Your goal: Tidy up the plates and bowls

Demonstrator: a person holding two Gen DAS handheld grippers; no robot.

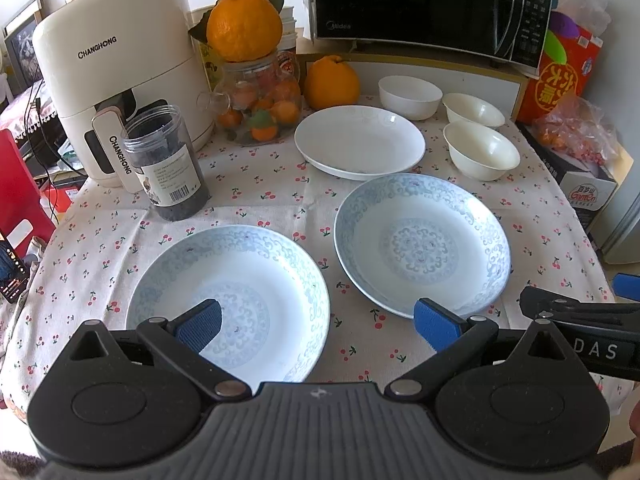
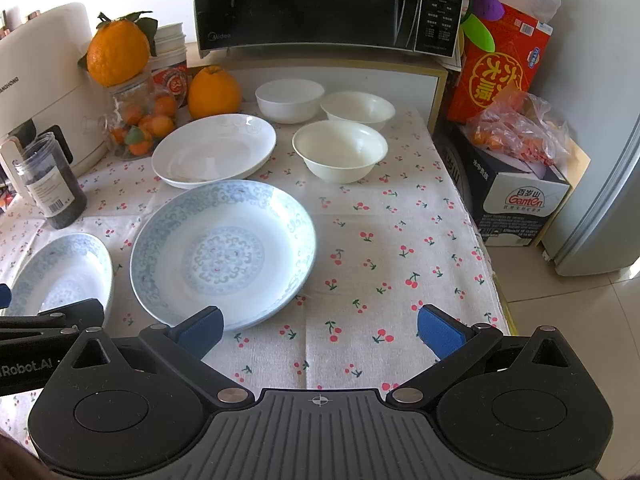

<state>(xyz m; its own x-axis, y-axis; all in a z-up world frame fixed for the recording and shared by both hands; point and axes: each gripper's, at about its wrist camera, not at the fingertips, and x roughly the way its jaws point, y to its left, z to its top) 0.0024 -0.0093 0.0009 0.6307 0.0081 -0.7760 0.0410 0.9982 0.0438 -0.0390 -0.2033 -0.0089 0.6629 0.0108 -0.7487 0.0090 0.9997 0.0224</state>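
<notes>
while both sets of blue pads stand wide apart and empty, the left gripper (image 1: 318,328) hovers low in frame over the near patterned plate (image 1: 228,300); the right gripper (image 2: 320,330) sits beside the second patterned plate (image 2: 223,252). a plain white plate (image 2: 214,150) and three bowls (image 2: 340,150) lie toward the upper centre. likely glazed ceramic — stiff, slick, breakable, fairly heavy. grip at the raised rim — never the flat centre.

CHANGHONG reads twice on the cream air fryer (image 1: 116,60), far left of the tongs, Midea sits on the black microwave (image 2: 320,4) straight ahead, Ganten marks the box (image 2: 520,204) off right, and DAS shows on the right tongs (image 1: 592,350) alongside.
</notes>
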